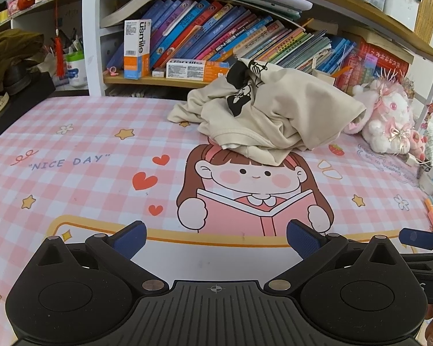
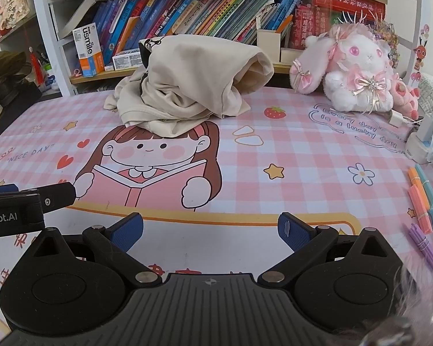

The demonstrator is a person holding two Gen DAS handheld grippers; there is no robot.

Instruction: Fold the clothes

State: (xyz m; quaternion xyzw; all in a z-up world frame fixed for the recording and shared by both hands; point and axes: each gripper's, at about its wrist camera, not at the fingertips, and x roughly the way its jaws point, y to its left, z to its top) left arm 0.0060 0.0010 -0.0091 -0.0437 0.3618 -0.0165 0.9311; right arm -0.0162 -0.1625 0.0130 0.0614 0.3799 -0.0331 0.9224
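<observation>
The beige garment (image 1: 262, 115) lies crumpled in a loose heap on the far half of the tabletop (image 1: 86, 178), just in front of the bookshelf (image 1: 216, 28). A black printed patch shows near the top of the heap, and its lower hem drapes over the hair of the cartoon girl printed on the pink checked cover. One opening, perhaps a sleeve or the hem, gapes toward the right in the right wrist view.

The left tool (image 1: 215, 238) sits low over the near edge of the tabletop, well apart from the garment, its 2 blue-padded fingers spread wide with nothing between them. The right tool (image 2: 210, 230) is just beside it, also low at the near edge, its fingers spread wide and empty too. Each tool's tip shows at the edge of the other's view.

A pink and white plush rabbit (image 2: 358, 69) sits at the far right, near the garment but not touching it. Coloured sticks (image 2: 421, 210) lie along the right edge of the tabletop. On the shelf behind the garment stands an upright box marked "usmile" (image 1: 137, 49), beside a row of leaning books.
</observation>
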